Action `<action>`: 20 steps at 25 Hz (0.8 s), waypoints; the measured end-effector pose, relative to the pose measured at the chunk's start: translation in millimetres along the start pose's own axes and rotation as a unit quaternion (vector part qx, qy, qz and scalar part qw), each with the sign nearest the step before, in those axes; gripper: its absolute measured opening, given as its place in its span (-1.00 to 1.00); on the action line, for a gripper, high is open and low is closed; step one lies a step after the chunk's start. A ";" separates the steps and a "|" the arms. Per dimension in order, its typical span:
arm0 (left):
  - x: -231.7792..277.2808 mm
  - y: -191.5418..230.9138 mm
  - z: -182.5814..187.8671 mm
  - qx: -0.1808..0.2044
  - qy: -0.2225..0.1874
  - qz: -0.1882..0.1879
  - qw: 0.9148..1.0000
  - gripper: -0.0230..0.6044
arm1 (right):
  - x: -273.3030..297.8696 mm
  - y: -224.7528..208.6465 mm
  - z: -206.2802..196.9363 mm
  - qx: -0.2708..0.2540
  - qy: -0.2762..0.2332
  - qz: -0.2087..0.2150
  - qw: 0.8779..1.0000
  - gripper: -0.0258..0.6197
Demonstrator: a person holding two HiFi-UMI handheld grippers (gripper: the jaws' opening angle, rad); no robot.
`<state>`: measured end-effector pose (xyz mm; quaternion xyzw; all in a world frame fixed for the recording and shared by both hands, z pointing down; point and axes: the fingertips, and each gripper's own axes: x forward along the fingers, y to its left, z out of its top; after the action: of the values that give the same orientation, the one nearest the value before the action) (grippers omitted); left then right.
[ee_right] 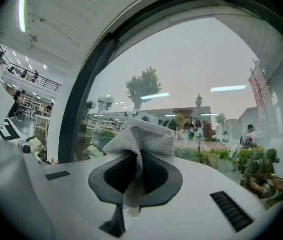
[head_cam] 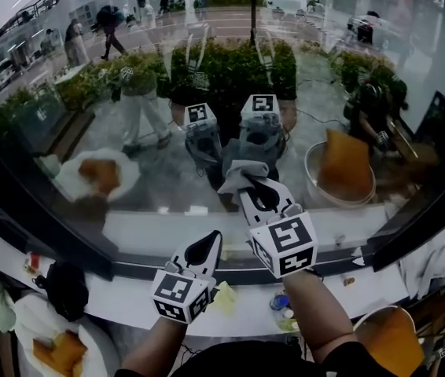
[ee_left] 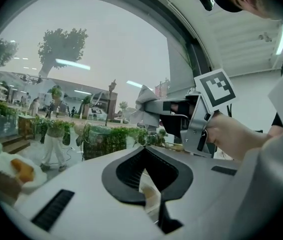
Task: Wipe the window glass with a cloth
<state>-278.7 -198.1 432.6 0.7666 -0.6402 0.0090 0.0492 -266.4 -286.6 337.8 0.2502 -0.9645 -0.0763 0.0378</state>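
The right gripper [head_cam: 252, 187] has its fingers clamped shut on a grey mesh cloth [head_cam: 240, 173]. A bunched wad pokes out past the tips and a tail hangs down between them. It's up at the window glass [head_cam: 152, 144], low and about centre. The wad nearly meets its own reflection, so it looks to be right at the pane, but whether it's actually pressing is hard to say.

The left gripper [head_cam: 211, 243] sits nearer, just left of the right one, over the white sill [head_cam: 120, 298]. Its fingers are together and don't seem to be gripping anything. A pale sliver shows through the slit in the left gripper view, probably just something below it, maybe the yellowish scrap [head_cam: 224, 297] lying on the sill.

So the step in hand reads as the wiping itself. To do it well:

1. Only the wad should touch the pane. The hard fingertips are close behind it, so tilting the gripper a bit lets the cloth flatten instead of the tips scraping.
2. Pressure should be light and even. Too much drag could tug the cloth out of that pinch.
3. The contact patch is small, so overlapping left-right passes make more sense than 1 big sweep.
4. The left gripper is best kept near the sill, clear of the stroke.
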 end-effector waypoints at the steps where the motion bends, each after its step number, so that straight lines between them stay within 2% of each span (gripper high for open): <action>1: 2.3 -3.8 1.6 -0.005 0.001 0.002 1.000 -0.90 | -2.0 -3.0 0.6 -0.001 0.001 0.003 1.000 -0.80; 12: 19.2 -34.2 5.6 -0.023 0.005 0.015 1.000 -0.90 | -23.3 -32.3 -0.8 -0.005 0.006 0.019 1.000 -0.80; 20: 36.5 -62.4 10.4 -0.015 0.007 0.014 1.000 -0.90 | -42.8 -63.1 -4.3 0.003 0.004 0.017 1.000 -0.80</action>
<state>-211.3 -223.9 421.1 0.7563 -0.6509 0.0056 0.0655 -198.5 -320.8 330.1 0.2345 -0.9686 -0.0714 0.0423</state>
